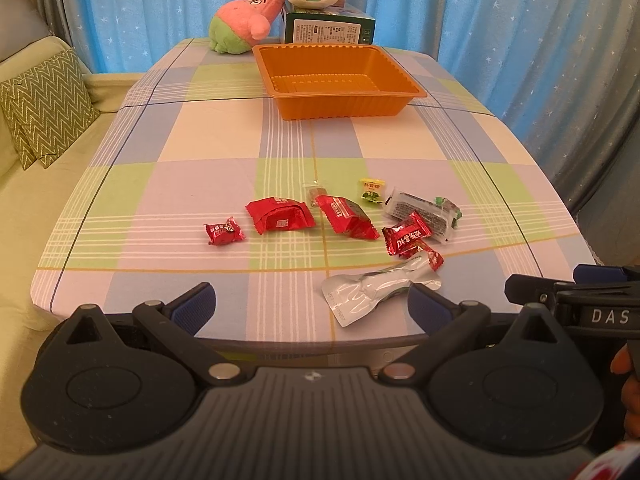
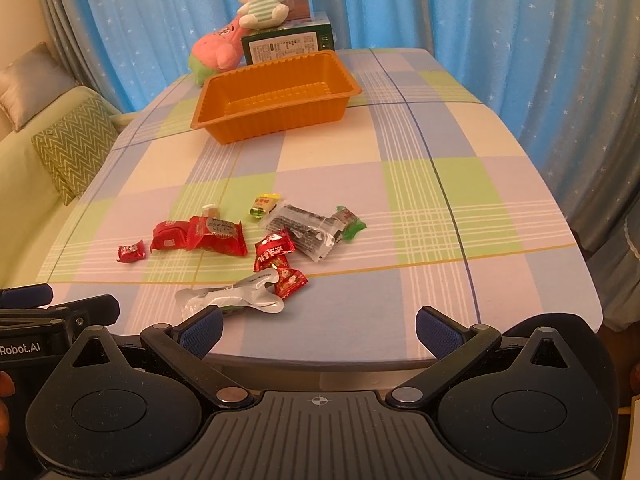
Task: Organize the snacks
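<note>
We hold both the left gripper (image 1: 312, 300) and right gripper (image 2: 319, 326) wide, empty, near snacks (image 1: 348, 220) on the table (image 1: 200, 140).

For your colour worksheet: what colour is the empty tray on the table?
Orange; the tray shows best in the left wrist view.

table (image 1: 200, 140) – plaid cloth | orange tray (image 1: 400, 76) | snacks (image 1: 280, 218) | box (image 1: 330, 30)
</note>
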`<act>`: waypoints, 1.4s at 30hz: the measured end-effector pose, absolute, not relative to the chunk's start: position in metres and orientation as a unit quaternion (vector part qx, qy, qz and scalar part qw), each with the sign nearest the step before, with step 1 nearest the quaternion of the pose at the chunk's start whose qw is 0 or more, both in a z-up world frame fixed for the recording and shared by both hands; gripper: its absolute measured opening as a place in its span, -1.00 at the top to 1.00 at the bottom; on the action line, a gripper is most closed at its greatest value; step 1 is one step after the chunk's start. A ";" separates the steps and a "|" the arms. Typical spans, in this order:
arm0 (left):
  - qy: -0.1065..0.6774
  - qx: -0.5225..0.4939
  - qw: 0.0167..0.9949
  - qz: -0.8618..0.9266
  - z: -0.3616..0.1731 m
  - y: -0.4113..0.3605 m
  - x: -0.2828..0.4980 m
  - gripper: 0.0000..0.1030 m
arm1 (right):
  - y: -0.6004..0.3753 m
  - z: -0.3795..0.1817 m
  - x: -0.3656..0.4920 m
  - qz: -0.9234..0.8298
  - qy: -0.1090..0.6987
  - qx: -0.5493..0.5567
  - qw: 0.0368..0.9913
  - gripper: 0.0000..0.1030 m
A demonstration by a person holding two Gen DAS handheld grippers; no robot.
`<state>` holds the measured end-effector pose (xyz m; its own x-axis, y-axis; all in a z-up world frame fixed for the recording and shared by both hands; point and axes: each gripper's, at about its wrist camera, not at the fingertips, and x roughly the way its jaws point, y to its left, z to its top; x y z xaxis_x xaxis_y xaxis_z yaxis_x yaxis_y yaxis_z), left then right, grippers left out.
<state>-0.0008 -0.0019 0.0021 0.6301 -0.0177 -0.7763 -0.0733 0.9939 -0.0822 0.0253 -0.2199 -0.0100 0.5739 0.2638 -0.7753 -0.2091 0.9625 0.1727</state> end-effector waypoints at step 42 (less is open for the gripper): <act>0.424 -0.047 0.904 0.008 0.007 -0.004 -0.002 -0.97 | -0.223 -0.002 0.024 0.130 0.435 0.033 0.891 -0.99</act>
